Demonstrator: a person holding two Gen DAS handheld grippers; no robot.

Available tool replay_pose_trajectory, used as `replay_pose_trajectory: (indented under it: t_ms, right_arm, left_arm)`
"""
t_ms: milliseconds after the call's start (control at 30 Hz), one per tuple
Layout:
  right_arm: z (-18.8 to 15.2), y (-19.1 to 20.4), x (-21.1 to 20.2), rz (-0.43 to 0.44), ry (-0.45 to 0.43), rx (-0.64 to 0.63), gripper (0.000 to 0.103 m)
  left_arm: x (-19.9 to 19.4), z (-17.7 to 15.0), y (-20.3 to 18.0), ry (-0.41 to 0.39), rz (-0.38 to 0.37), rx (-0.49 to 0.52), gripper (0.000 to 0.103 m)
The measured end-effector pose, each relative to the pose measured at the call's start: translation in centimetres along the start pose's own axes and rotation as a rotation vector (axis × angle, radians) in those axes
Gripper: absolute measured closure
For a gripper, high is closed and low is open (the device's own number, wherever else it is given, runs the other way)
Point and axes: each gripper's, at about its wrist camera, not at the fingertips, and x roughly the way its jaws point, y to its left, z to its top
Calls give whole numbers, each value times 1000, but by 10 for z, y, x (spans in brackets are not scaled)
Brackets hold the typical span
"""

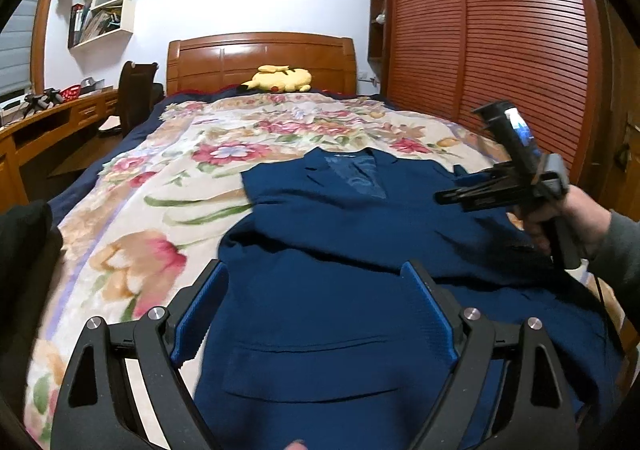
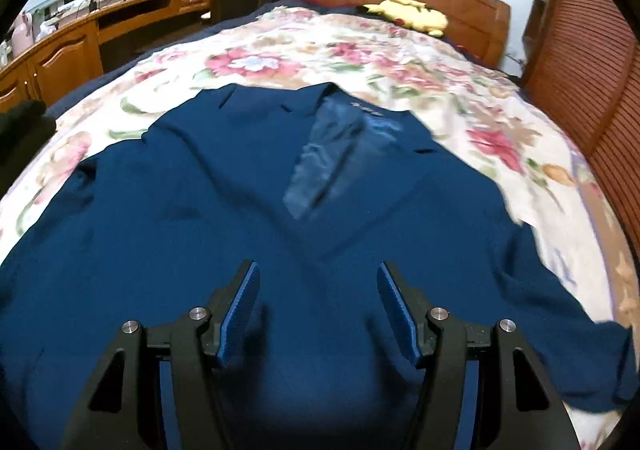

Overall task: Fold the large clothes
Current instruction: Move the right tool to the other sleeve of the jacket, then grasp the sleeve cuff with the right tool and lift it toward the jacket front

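Navy-blue blazer (image 2: 224, 210), one garment, lies front-up and spread on the floral cream-and-pink bedspread (image 1: 168, 178), collar toward the brown wooden headboard (image 1: 260, 58) and lighter blue lining showing at the open neck. One sleeve trails off at the right side in the right wrist view. Bare bedspread lies open beyond the collar and along both sides of the garment. One yellow plush toy (image 1: 280, 79) rests by the headboard, well apart from the blazer. Left tongs (image 1: 316, 302) are spread wide above the lower front panel, gripping nothing. Right tongs (image 2: 318, 298) also gape wide over the blazer's middle, empty; whether either touches the cloth I cannot tell.
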Motion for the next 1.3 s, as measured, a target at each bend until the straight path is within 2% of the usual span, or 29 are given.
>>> replay_pose_trajectory:
  t_ms: [167,333,400,433,467,600,633,667,733,833,1033,1300]
  right_arm:
    - [-26,-38,-45,-70,-45,61,40]
    - [-55,-83,-61,-169,-16,121,40]
    - [-65,-98,-65,-197,-4,148,40]
    - [-70,-106,-66,-213,0,160,40]
    - [-74,-112,-66,-227,4,170,40]
    - [-84,-136,-66,-276,12,222,40]
    - [-85,-142,-65,-289,12,234,40]
    - [-85,-147,-66,-302,9,245,40]
    - [-90,-161,-68,-327,-2,272,40]
    - [-100,-180,-72,-368,-7,330,36]
    - [-118,-219,-71,-463,23,407,36]
    - [-125,-276,-74,-542,31,531,36]
  left_arm:
    - [1,4,-17,-7,-27,-8,15]
    - [8,8,-33,-2,-86,-8,15]
    - [10,8,-41,-7,-100,-2,34]
    - [15,10,-47,8,-108,10,61]
    - [18,11,-51,22,-109,20,72]
    - [22,13,-64,12,-129,29,72]
    - [22,15,-66,1,-125,25,66]
    - [22,16,-67,-12,-116,17,38]
    - [20,17,-68,-43,-122,-8,0]
    - [24,19,-67,-44,-111,-15,0]
    - [36,14,-69,2,-80,-11,0]
    - [38,9,-79,20,-72,26,0]
